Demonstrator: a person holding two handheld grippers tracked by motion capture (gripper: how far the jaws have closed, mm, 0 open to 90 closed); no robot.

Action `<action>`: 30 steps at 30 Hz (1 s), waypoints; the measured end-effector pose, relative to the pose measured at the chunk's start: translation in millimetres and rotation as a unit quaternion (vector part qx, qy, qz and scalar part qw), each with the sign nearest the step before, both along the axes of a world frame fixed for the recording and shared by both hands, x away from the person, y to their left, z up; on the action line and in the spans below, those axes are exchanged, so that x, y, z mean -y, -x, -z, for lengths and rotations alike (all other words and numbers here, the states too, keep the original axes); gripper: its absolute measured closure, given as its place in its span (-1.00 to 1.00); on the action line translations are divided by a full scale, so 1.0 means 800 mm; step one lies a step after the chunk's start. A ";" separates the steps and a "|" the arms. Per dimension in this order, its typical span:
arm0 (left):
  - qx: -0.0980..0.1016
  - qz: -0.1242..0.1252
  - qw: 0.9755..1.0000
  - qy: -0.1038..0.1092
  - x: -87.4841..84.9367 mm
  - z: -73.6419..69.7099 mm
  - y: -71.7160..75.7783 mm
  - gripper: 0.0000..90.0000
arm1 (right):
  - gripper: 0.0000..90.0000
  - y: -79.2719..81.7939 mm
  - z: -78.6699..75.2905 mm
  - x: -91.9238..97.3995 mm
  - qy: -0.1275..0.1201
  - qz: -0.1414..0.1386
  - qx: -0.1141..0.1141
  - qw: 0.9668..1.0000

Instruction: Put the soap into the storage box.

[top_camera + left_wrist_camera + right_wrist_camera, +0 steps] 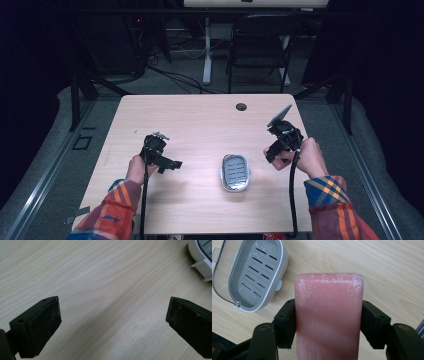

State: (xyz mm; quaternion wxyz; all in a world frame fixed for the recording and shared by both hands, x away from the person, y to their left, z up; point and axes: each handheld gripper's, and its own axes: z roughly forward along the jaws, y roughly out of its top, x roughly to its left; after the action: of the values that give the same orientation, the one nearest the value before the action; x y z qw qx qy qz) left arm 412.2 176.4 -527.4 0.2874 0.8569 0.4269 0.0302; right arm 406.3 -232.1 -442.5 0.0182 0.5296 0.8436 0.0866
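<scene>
Right gripper [329, 322] clamping a pink soap bar [329, 315], fingers [285, 323] pressing against its two long sides, the bar standing out lengthwise past them and hanging above the bare wood of the table [387, 270]. White powdery streaks showing across the bar's face and rounded corners. In the high view, right gripper [274, 152] being held in the right hand [305, 157] near the table's right edge, raised off the surface, cable trailing down toward the sleeve.

Lying flat on the table [190, 120], an open soap dish [235, 172], white outside, grey slotted tray inside, empty; resting between the two hands, nearer the right one. In the right gripper view, the dish [254, 275] lying up and to the left of the bar, apart from it, clear lid hinged open at its side.

Left gripper [113, 322] hovering over bare wood, fingers [42, 325] standing wide with nothing between them; a corner of the dish [200, 257] peeking in at the upper right. In the high view, left gripper [172, 164] pointing toward the dish from the left hand [137, 167], well apart from it.
</scene>
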 end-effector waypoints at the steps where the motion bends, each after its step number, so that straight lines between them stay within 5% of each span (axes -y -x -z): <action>1: 0.000 0.000 1.000 0.000 0.000 0.000 0.000 -1.00 | -0.19 0.000 0.000 0.000 0.000 0.000 0.000 1.000; 30: 0.000 0.003 1.000 0.000 0.002 0.000 -0.002 -1.00 | -0.19 -0.010 -0.019 -0.037 0.010 -0.035 0.001 0.999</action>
State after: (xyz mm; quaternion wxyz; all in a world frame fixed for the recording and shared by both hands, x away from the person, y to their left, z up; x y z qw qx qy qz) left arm 413.4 174.5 -527.5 0.2869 0.8584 0.4243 0.0291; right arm 414.2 -202.4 -427.5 0.0216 0.4996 0.8623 0.0794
